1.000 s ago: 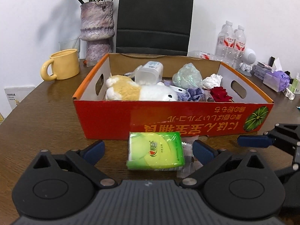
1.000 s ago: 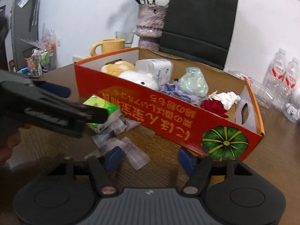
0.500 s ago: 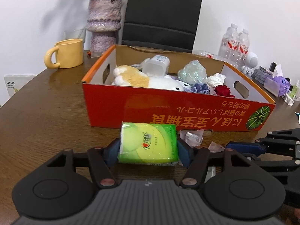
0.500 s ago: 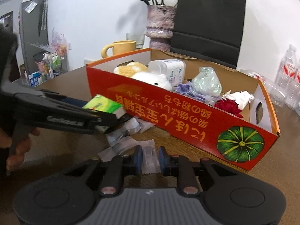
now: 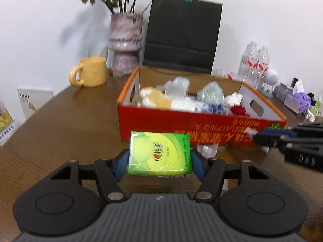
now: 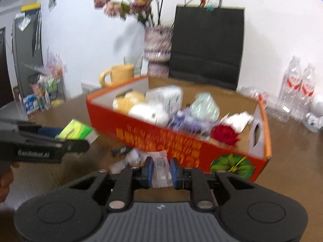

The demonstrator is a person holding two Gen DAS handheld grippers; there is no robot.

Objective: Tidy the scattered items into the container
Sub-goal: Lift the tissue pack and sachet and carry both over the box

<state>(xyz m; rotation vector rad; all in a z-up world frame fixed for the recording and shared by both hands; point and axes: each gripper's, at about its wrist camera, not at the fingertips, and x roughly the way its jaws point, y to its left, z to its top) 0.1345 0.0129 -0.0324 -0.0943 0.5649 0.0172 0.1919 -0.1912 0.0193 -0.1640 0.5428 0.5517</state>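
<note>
Green plastic-wrapped tissue pack (image 5: 159,154) sits clamped between the blue pads of my left gripper (image 5: 159,161), lifted just short of the red cardboard box (image 5: 201,127) and level with its front wall. My right gripper (image 6: 160,170) has its jaws clenched on one small clear sachet (image 6: 160,169), also off the brown wooden bench (image 5: 70,125). I judge both picks done and the carry into the box under way.

Next, each load needs raising over the near rim, moving above a free patch inside, and releasing. The tissue pack is broad, so I would aim it for the left end beside the plush, and keep the two grippers apart over the rim.

Just beyond my jaws, about three more clear sachets (image 5: 208,149) and one small dark packet (image 6: 121,151) lie on the bench against the box front; blur makes that count rough.

Inside the box I count one tan-and-white plush toy (image 5: 157,100), one translucent white tub (image 5: 177,85), one crinkly pale-green wad (image 5: 211,93), one white crumple (image 5: 233,98), one purple bundle (image 5: 217,107) and one red fabric rose (image 5: 238,110).
</note>
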